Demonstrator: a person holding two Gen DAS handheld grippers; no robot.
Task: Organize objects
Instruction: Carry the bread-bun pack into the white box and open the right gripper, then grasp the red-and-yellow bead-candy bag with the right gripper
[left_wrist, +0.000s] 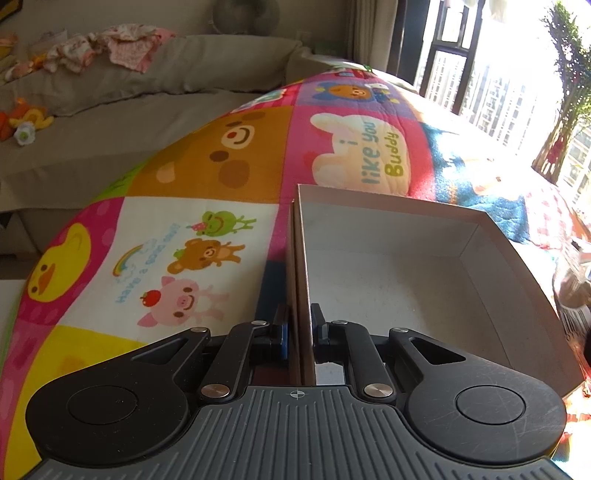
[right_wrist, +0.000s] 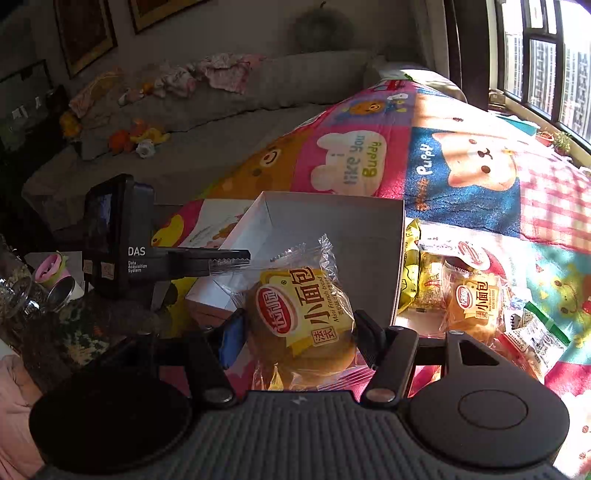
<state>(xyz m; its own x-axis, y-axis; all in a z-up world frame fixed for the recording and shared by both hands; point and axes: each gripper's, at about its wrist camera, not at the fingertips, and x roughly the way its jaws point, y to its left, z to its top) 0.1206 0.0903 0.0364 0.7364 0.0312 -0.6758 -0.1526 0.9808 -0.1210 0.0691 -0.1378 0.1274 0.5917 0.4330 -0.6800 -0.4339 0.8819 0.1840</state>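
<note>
Right wrist view: your right tongs (right_wrist: 299, 328) are clamped around a wrapped mini French bread (right_wrist: 301, 314), pads pressing its sides, held clear of the quilt (right_wrist: 461, 173) just in front of the open box (right_wrist: 391, 236). Left tongs (left_wrist: 300, 328) are clenched on the box's left wall (left_wrist: 301, 258), steadying it. Carry the bread over the near rim before you let go, and keep that left grip firm so the box doesn't slide. The bread is round and golden in crinkly clear film with a yellow-and-red label; it looks soft, so don't squeeze harder. More snack packets (right_wrist: 476, 306) lie on the quilt beside the box's right wall.
</note>
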